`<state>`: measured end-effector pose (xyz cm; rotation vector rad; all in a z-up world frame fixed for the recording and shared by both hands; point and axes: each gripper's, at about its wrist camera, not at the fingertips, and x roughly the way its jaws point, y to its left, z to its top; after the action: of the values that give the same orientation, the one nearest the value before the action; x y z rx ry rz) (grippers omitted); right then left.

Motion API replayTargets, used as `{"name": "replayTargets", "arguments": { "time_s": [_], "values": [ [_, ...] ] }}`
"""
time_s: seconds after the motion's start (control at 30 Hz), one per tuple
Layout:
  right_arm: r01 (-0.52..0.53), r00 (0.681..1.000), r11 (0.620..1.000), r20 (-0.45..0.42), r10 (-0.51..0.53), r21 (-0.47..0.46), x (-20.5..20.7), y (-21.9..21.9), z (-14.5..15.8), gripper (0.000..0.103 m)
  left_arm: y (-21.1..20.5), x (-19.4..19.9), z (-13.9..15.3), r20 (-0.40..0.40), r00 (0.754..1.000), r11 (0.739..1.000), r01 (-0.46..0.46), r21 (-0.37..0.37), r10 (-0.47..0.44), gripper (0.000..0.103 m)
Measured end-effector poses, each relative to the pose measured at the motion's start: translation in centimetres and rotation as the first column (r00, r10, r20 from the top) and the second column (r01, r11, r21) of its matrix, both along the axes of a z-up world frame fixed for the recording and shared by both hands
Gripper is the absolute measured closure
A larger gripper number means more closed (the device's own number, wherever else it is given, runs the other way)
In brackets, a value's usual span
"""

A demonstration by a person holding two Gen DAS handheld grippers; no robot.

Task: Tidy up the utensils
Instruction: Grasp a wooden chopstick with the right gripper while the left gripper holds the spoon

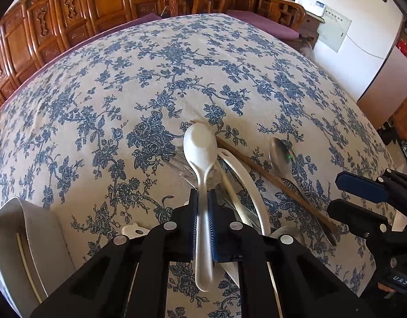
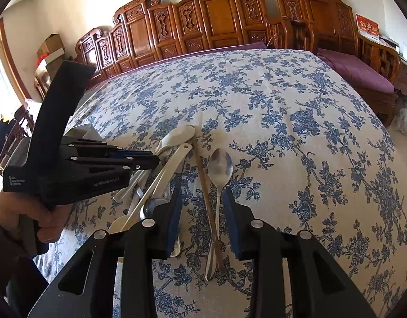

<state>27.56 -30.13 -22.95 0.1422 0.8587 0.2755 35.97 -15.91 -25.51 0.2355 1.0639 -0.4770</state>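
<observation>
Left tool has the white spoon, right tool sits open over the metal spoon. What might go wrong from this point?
1. The left tool grips the white spoon on its thin handle, with the bowl far ahead; it may pivot or slip.
2. The chopstick crosses the metal spoon between the right tool's fingers, so closing may catch both.
3. Lifting the white spoon may disturb the pile of utensils beneath.

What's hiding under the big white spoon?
Under the white spoon, held by the left gripper, lie metal utensils on the flowered tablecloth; the spoon covers most of them.
</observation>
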Motion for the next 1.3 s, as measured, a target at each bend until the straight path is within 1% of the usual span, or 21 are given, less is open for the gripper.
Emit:
{"name": "replayTargets", "arguments": {
  "time_s": [0.17, 0.27, 0.4, 0.53, 0.67, 0.7, 0.73, 0.77, 0.8, 0.93, 1.03, 1.1, 1.2, 1.3],
  "values": [
    [0.0, 1.0, 1.0, 0.002, 0.0, 0.004, -0.1, 0.1, 0.2, 0.069, 0.3, -0.6, 0.6, 0.021, 1.0, 1.0, -0.008, -0.014, 0.008, 0.096],
    [-0.011, 1.0, 1.0, 0.006, 0.011, 0.007, -0.2, 0.5, 0.4, 0.069, 1.0, -1.4, 1.8, 0.049, 0.999, 0.999, -0.021, -0.036, 0.022, 0.096],
    [-0.028, 1.0, 1.0, 0.006, 0.028, 0.013, -0.1, 1.3, 0.6, 0.069, 2.7, -3.1, 3.3, 0.07, 0.996, 0.995, -0.041, -0.087, 0.048, 0.096],
    [-0.04, 0.999, 0.999, -0.01, 0.04, 0.006, 0.2, 2.4, 0.3, 0.069, 4.2, -4.8, 4.3, 0.095, 0.993, 0.991, -0.063, -0.117, 0.074, 0.097],
    [-0.05, 0.999, 0.999, -0.007, 0.05, 0.023, 0.4, 3.3, 0.4, 0.069, 6.1, -6.9, 5.7, 0.123, 0.987, 0.982, -0.082, -0.172, 0.104, 0.097],
    [-0.056, 0.998, 0.998, -0.005, 0.056, 0.028, 0.4, 3.6, 0.4, 0.07, 6.4, -7.4, 6.0, 0.134, 0.985, 0.981, -0.082, -0.177, 0.106, 0.096],
    [-0.067, 0.998, 0.997, -0.011, 0.068, 0.039, 0.5, 4.0, 0.4, 0.078, 6.6, -7.8, 6.1, 0.143, 0.984, 0.981, -0.081, -0.179, 0.108, 0.096],
    [-0.074, 0.997, 0.996, -0.018, 0.075, 0.048, 0.5, 4.4, 0.3, 0.081, 6.8, -8.2, 6.3, 0.15, 0.983, 0.98, -0.081, -0.181, 0.109, 0.096],
    [-0.086, 0.996, 0.995, -0.025, 0.087, 0.053, 0.6, 4.9, 0.2, 0.081, 7.1, -8.5, 6.4, 0.155, 0.982, 0.979, -0.082, -0.187, 0.112, 0.097],
    [-0.098, 0.994, 0.995, -0.046, 0.1, 0.034, 1.1, 6.6, -0.1, 0.081, 8.2, -9.5, 7.0, 0.174, 0.977, 0.973, -0.088, -0.212, 0.126, 0.096],
    [-0.104, 0.992, 0.994, -0.068, 0.106, 0.025, 1.4, 7.3, -0.2, 0.087, 8.9, -9.8, 7.4, 0.182, 0.975, 0.969, -0.086, -0.233, 0.13, 0.096],
    [-0.107, 0.992, 0.994, -0.074, 0.106, -0.01, 1.7, 7.9, -0.2, 0.087, 9.3, -9.9, 7.5, 0.179, 0.974, 0.966, -0.089, -0.242, 0.135, 0.096],
    [-0.1, 0.991, 0.994, -0.09, 0.097, -0.031, 2.4, 8.3, -0.4, 0.087, 9.8, -10.1, 7.5, 0.18, 0.973, 0.966, -0.097, -0.239, 0.142, 0.096],
    [-0.082, 0.991, 0.994, -0.109, 0.073, -0.074, 3.5, 8.7, -0.4, 0.087, 10.2, -10.3, 8.0, 0.189, 0.971, 0.964, -0.098, -0.247, 0.147, 0.096]
  ]
}}
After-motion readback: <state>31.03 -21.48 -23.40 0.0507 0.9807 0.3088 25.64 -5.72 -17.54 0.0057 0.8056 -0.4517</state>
